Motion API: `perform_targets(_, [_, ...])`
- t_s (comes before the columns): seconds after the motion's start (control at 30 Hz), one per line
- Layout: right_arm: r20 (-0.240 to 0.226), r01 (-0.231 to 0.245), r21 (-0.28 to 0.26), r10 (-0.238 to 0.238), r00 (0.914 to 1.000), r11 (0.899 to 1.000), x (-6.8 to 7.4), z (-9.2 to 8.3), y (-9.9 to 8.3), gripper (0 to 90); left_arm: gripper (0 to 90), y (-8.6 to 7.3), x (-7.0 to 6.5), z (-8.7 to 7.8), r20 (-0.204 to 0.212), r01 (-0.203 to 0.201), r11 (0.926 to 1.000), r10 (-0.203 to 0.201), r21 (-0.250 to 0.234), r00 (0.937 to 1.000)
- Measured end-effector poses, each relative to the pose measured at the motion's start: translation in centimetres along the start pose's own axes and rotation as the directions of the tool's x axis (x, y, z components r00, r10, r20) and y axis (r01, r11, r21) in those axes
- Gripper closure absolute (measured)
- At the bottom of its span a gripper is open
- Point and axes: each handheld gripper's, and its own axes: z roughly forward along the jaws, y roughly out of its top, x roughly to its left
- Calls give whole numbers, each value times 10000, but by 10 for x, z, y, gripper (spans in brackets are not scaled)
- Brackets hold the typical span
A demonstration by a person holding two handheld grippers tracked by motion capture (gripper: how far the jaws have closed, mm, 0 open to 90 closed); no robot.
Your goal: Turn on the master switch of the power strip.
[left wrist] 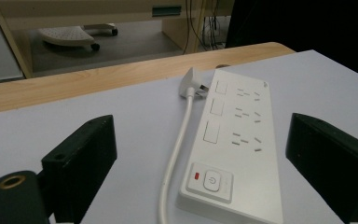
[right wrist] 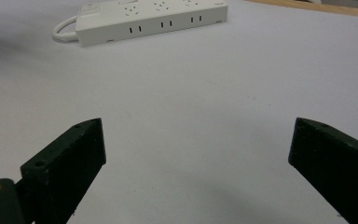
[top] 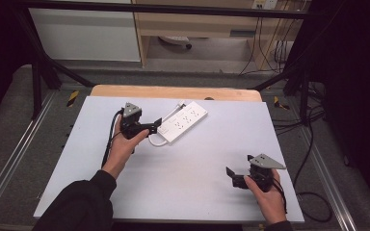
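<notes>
A white power strip (top: 184, 119) lies aslant on the white tabletop (top: 173, 183), toward the back. Its white cable (left wrist: 177, 144) loops along one side to a plug (left wrist: 192, 83) resting by the far end. My left gripper (top: 155, 129) is at the strip's near end, the one with the power button (left wrist: 212, 179). In the left gripper view that gripper (left wrist: 203, 140) is open, its jaws wide on either side of the strip without touching it. My right gripper (top: 238, 166) sits low at the front right, open over bare table. In the right gripper view the gripper (right wrist: 198, 140) faces the distant strip (right wrist: 154, 16).
A wooden table edge (top: 173, 91) shows behind the white top. Beyond it stand a light wooden cabinet (top: 197, 24) and a wheeled base (top: 176, 41) on the floor. Black cables (top: 313, 144) trail on the floor to the right. Dark frame bars (top: 43, 57) flank the table.
</notes>
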Motion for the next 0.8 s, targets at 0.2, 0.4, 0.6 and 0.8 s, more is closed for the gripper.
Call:
perform_targets(0.2, [88, -46, -3, 46, 10000, 10000, -1, -1, 0, 36, 127, -3, 0, 5, -46, -135, 9997, 136, 225, 9999])
perform_targets(0.4, [271, -29, -56, 30, 9996, 10000, -2, -1, 0, 25, 129, -4, 2, 8, -142, -95, 9994, 100, 319, 9998])
perform_targets(0.6, [160, -56, 12, 56, 9999, 10000, -2, -1, 0, 30, 173, -5, 2, 11, -161, -151, 9988, 159, 455, 9997])
perform_targets(0.8, [169, 1, -10, 0, 9999, 10000, -2, -1, 0, 30, 176, -6, 2, 16, -345, -368, 9969, 393, 700, 9986])
